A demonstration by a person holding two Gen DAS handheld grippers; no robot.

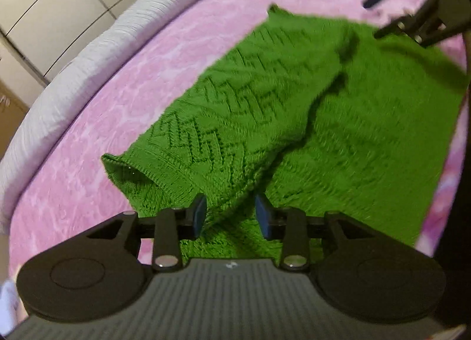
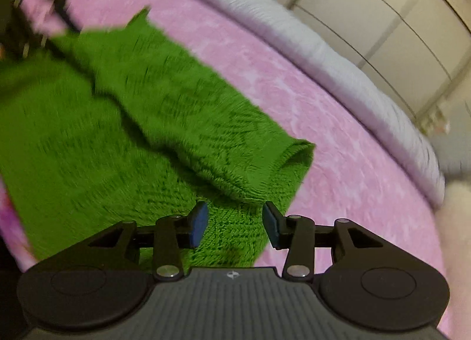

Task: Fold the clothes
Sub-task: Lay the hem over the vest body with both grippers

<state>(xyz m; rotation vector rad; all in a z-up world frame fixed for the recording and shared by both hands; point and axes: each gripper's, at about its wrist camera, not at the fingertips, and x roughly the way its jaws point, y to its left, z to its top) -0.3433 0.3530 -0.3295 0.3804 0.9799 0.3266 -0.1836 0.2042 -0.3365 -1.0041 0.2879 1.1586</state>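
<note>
Clearly we hold nothing: left gripper [image 1: 230, 216] and right gripper [image 2: 234, 223] gape over the soft, floppy green sweater [image 1: 294, 122]; we'd pinch its cuffs.

Bed [image 1: 73, 81] with pink cover, green knitted sweater [image 1: 338, 139] lying on it

One green sweater [image 1: 294, 110], two tools [image 1: 231, 213]

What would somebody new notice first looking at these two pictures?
The bright green knitted sweater grabs the eye, spread on a pink blanket with both sleeves folded in over its body. Next come the black grippers at the bottom of each view: the left gripper and right gripper, each hanging over the sweater's near edge, jaws apart and gripping nothing. A pale quilt edges the bed.
</note>
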